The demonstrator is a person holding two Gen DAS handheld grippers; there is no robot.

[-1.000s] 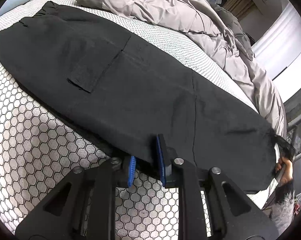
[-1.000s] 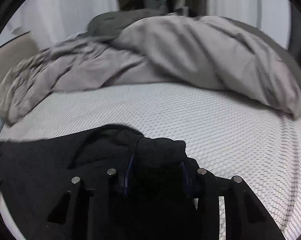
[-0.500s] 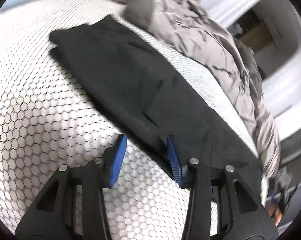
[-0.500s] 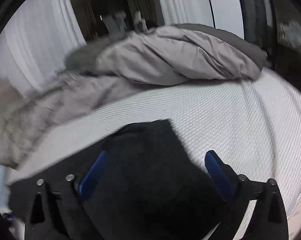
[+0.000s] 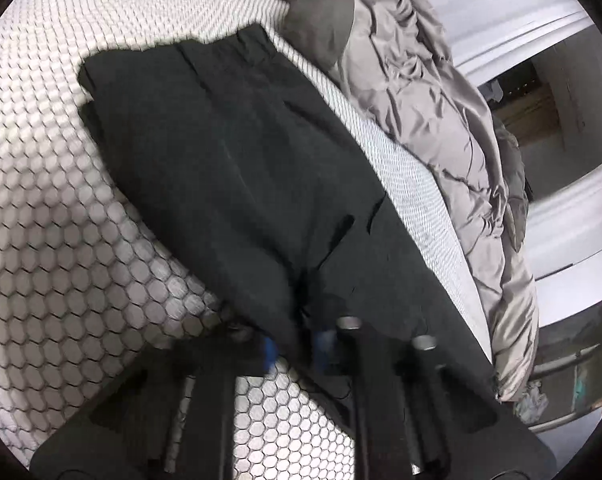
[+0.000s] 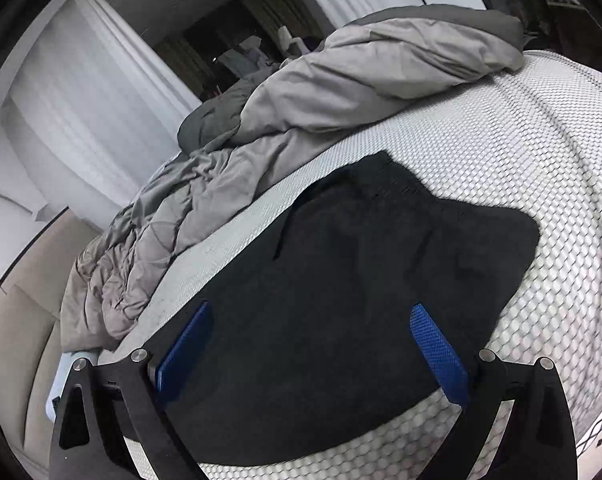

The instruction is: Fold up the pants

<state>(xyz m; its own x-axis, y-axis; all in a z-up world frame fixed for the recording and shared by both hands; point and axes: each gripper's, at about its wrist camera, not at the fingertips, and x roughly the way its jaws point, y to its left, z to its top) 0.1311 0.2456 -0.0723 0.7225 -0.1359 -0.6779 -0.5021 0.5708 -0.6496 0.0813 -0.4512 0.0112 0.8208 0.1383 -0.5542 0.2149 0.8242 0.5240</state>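
The left claw (image 5: 292,350) pinches the near edge of the black fabric pants (image 5: 241,168) lying on the honeycomb-patterned white mattress (image 5: 53,248); the right claw (image 6: 309,344) hovers wide above them.

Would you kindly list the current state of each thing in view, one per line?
Pants: black, spread on the mattress, near edge bunched where gripped.
Left gripper: shut on the pants' edge.
Right gripper: open, above the pants.
Duvet: grey, crumpled beside the pants.
Mattress: partly covered.
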